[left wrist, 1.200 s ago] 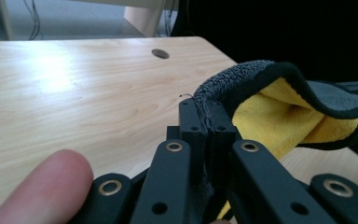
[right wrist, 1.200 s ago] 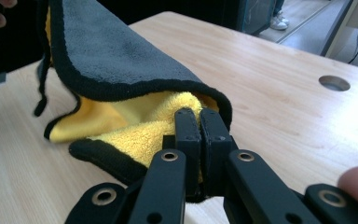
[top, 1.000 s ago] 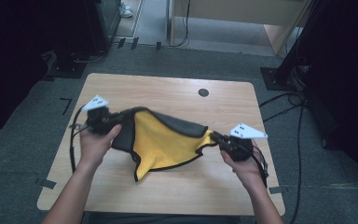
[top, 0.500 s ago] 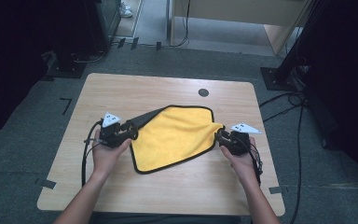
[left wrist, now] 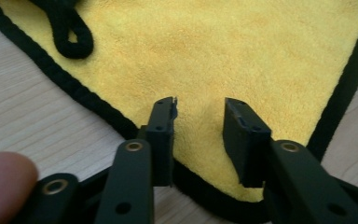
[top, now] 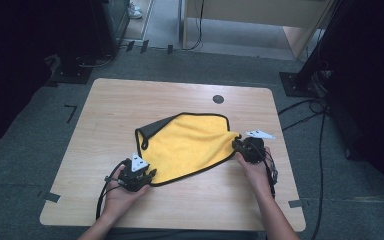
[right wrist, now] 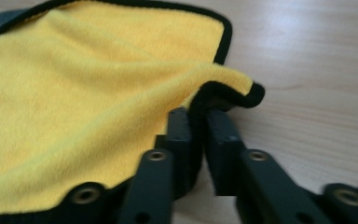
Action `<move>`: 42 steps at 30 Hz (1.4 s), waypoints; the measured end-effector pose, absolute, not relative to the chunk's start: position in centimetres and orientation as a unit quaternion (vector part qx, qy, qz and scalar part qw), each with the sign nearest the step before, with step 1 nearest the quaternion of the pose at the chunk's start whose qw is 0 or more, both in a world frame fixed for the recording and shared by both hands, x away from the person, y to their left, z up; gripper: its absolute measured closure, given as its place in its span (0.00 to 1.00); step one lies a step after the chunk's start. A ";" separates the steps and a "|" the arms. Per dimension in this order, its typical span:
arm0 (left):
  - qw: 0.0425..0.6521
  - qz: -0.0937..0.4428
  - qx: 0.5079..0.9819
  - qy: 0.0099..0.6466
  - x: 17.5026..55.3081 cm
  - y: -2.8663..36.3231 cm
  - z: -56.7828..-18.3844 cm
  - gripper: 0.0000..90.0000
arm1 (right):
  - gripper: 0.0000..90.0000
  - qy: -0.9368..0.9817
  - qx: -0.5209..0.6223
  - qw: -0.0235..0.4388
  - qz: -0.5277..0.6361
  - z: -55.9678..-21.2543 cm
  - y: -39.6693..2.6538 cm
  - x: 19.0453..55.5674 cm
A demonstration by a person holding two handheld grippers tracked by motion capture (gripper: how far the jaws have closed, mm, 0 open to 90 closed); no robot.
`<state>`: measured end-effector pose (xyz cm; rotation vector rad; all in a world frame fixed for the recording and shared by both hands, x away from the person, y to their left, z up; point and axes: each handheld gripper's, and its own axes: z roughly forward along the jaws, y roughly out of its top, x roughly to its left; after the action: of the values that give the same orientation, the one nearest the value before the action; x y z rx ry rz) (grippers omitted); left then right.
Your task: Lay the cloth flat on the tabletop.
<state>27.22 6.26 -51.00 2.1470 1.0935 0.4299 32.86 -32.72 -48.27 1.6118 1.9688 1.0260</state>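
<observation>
In the high view we see a yellow cloth (top: 190, 142) with a black border lying spread in the middle of the wooden table (top: 130, 100). At its upper left corner a part is folded over and shows a dark grey underside.

The left gripper (top: 145, 176) is in the lower left of this frame, at the bottom corner of the cloth. In the left gripper view its two black jaws stand apart over that corner, with yellow fabric (left wrist: 242, 60) visible in the gap between them. The pads do not press the cloth, so we read this gripper as open; its jaws have just been closing a little. A black hanging loop (left wrist: 72, 32) lies on the cloth in the upper left of this view, and a fingertip (left wrist: 4, 182) shows at the lower left.

The right gripper (top: 241, 145) is at the right side of the high view, at the right corner of the cloth. In the right gripper view its jaws have just been closing, and they pinch the black-bordered edge of the cloth (right wrist: 74, 93), which is raised in a small fold above the table (right wrist: 317, 60).
</observation>
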 end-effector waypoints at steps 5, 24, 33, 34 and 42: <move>0.341 0.162 0.826 0.419 27.3 7.3 -51.0 0.93 | 0.95 0.714 0.576 0.186 0.353 -49.0 -33.5 31.4; 0.333 0.164 0.818 0.440 26.0 12.4 -50.8 0.98 | 0.95 0.761 0.529 0.084 0.367 -50.4 -31.9 21.2; 0.383 0.178 0.781 0.461 25.6 13.5 -50.0 0.66 | 0.59 0.739 0.534 0.154 0.381 -48.7 -32.5 20.4; 0.387 0.177 0.775 0.467 25.7 13.6 -50.0 0.62 | 0.60 0.735 0.534 0.163 0.384 -48.4 -32.5 20.6; 0.344 0.167 0.787 0.485 26.4 13.4 -51.1 0.51 | 0.63 0.733 0.513 0.206 0.397 -46.9 -30.3 24.4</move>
<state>26.38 13.43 -51.06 2.0439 1.2592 0.4344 24.36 -30.32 -46.85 1.4301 2.0408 1.1051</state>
